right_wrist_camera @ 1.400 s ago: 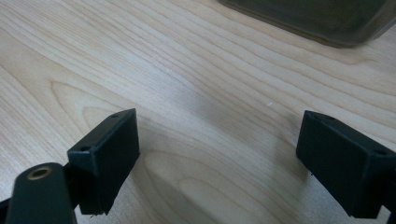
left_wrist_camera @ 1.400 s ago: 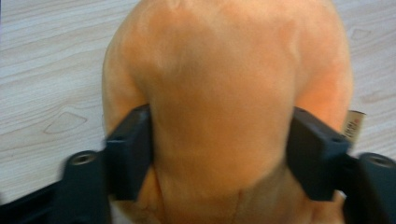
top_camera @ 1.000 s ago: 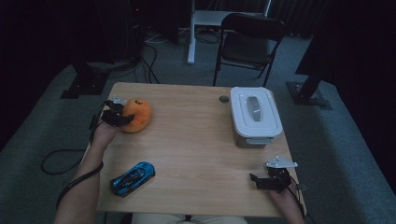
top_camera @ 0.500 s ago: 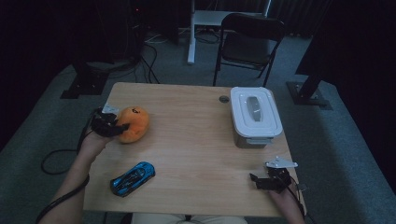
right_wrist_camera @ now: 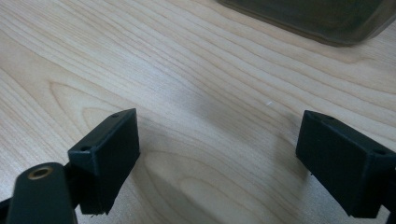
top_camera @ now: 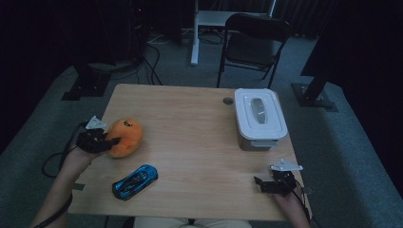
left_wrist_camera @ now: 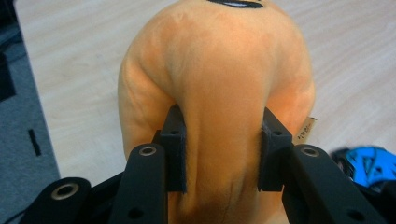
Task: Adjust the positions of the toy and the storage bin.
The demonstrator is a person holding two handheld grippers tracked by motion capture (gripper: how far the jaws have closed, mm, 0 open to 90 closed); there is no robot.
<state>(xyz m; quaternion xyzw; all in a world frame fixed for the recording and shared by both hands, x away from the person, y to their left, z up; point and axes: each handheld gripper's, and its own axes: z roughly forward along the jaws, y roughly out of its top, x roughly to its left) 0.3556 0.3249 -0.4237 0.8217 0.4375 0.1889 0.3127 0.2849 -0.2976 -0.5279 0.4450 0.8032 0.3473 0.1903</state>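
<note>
- A pale wooden table (top_camera: 190, 142) filled the middle of the high view, grain lengthwise.
- An orange plush toy (top_camera: 124, 137) sat at its left edge.
- A blue toy car (top_camera: 135, 181) lay at lower left, near the front edge, angled.
- A white lidded container (top_camera: 260, 118) stood at upper right.
- 1 small round dark spot (top_camera: 228, 100) lay just left of the container.

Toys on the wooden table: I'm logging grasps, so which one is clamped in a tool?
The orange plush toy, pinched by the left tool; the blue toy car lies free.
</note>
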